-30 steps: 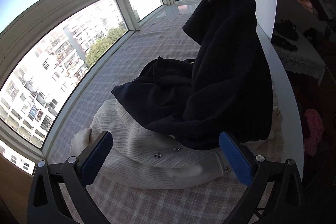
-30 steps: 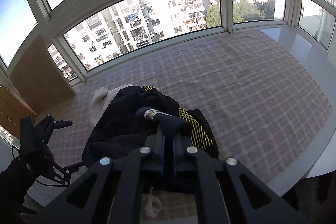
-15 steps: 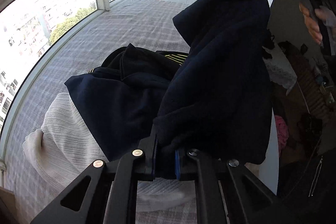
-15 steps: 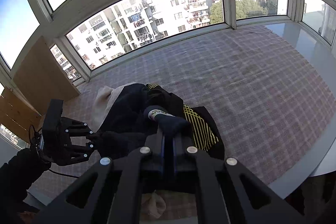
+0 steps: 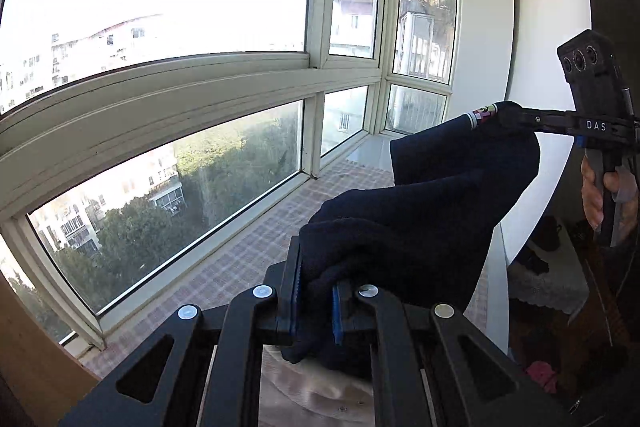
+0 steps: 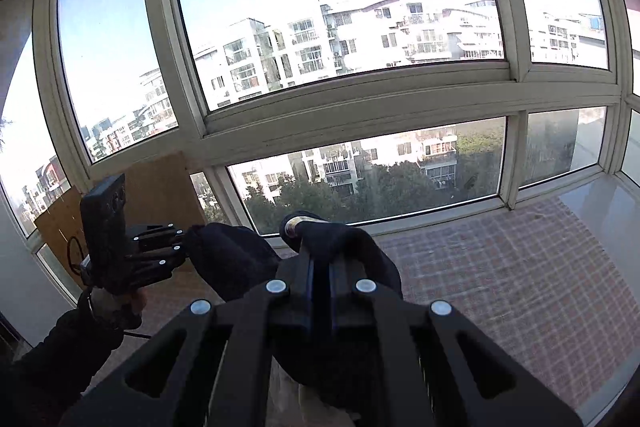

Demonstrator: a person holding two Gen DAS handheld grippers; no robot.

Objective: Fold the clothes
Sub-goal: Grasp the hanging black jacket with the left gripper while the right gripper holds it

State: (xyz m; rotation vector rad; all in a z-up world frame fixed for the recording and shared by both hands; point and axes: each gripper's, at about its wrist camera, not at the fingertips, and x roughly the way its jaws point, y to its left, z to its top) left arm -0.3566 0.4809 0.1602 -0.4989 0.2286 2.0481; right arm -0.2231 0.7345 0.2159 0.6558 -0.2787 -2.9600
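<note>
Holding the dark garment (image 5: 432,211) up between us, left gripper (image 5: 316,303) and right gripper (image 6: 320,267) both clamped on it

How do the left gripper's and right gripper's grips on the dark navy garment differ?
The left gripper pinches a thick bunched fold of the dark navy garment; the right gripper clamps near a striped cuff. The left's blue pads stand slightly apart around the cloth; the right's nearly meet. Both are shut on it, held above the checked cloth.
</note>
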